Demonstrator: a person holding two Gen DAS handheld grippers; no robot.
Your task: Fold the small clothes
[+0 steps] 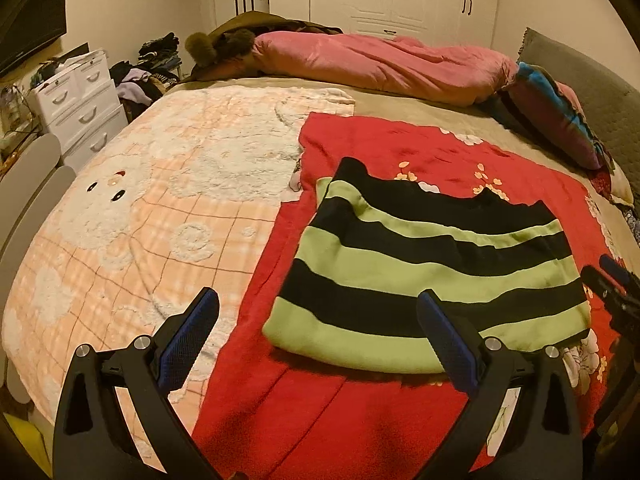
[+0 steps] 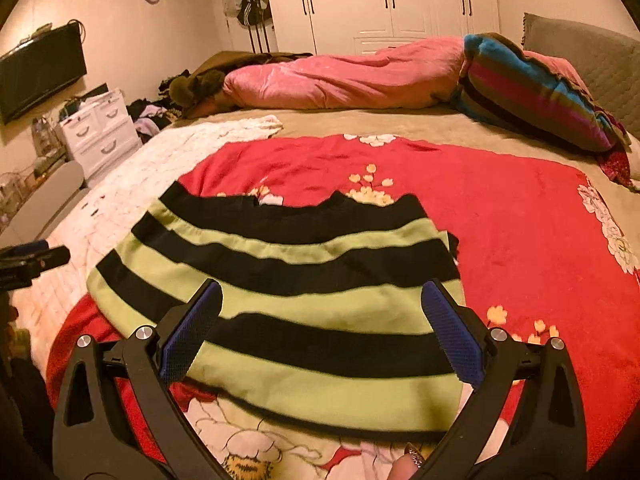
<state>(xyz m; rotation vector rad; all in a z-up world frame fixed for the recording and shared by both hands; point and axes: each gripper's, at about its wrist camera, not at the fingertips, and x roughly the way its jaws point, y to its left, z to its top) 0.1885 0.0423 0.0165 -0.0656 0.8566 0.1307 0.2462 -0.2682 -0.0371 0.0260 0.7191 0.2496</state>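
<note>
A green-and-black striped garment (image 1: 432,264) (image 2: 296,296) lies folded flat on a red floral blanket (image 1: 400,148) (image 2: 520,220) on the bed. My left gripper (image 1: 320,316) is open, hovering over the garment's near left corner, with nothing between its blue pads. My right gripper (image 2: 322,312) is open too, held just above the garment's near half. The tip of the right gripper (image 1: 608,276) shows at the right edge of the left wrist view. At the left edge of the right wrist view the left gripper (image 2: 36,256) is visible.
A peach and white fleece blanket (image 1: 152,200) covers the bed's left side. A pink duvet (image 1: 380,64) and a striped pillow (image 2: 532,92) lie at the far side by a grey headboard (image 1: 588,80). White drawers (image 1: 80,104), piled clothes and wardrobes stand beyond.
</note>
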